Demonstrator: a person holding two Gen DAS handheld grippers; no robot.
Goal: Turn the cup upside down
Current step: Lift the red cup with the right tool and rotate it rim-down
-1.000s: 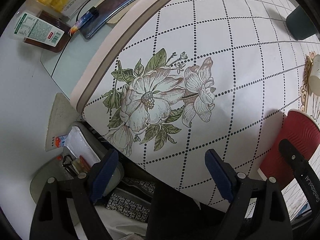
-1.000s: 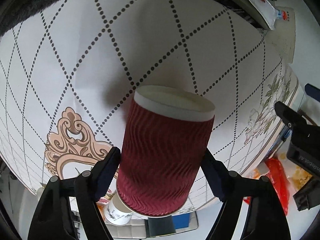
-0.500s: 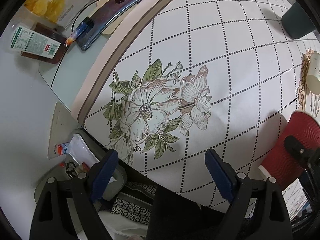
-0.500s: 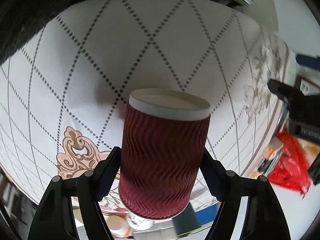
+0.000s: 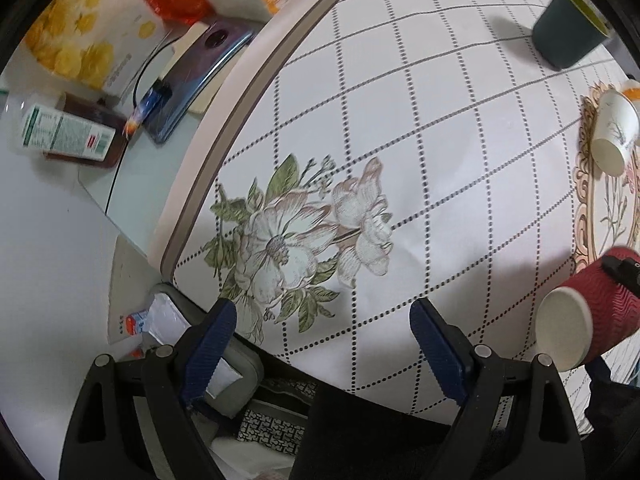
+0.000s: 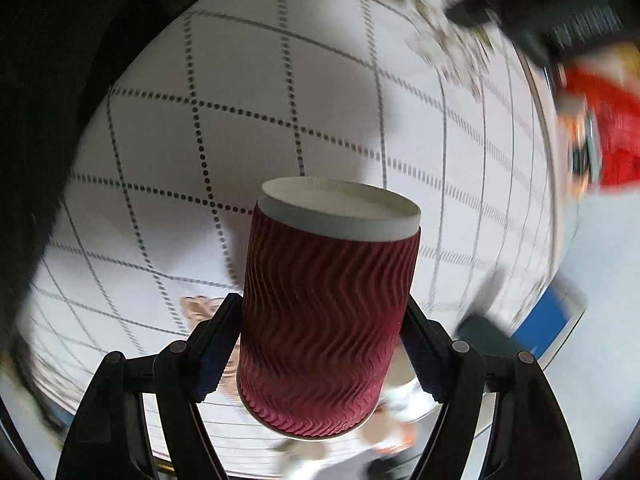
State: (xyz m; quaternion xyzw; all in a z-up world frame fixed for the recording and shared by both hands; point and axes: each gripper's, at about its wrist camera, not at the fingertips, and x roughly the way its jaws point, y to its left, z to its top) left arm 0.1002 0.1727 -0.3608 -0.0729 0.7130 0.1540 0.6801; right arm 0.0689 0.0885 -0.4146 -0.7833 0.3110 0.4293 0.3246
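The right gripper [image 6: 320, 344] is clamped on the cup [image 6: 326, 312], one blue pad [image 6: 218, 344] pressed to each side of the wall. The cup is a paper type with a dark red sleeve embossed in wavy vertical ridges. Its flat white base, recessed inside a narrow rim, points away from the camera at centre frame; the wider mouth end faces the lower edge of the frame. The cup is held clear of the tablecloth [image 6: 280, 128], which is white with a dotted diamond grid.

In the left wrist view the same cup [image 5: 588, 320] appears at the lower right edge, tilted, with its white base disc turned toward the camera. The left gripper [image 5: 322, 340] has its jaws spread wide apart with nothing between them, above a printed flower motif [image 5: 296, 240]. A dark green cup [image 5: 568, 28] stands at upper right; a white paper cup [image 5: 614, 132] lies on its side below it.
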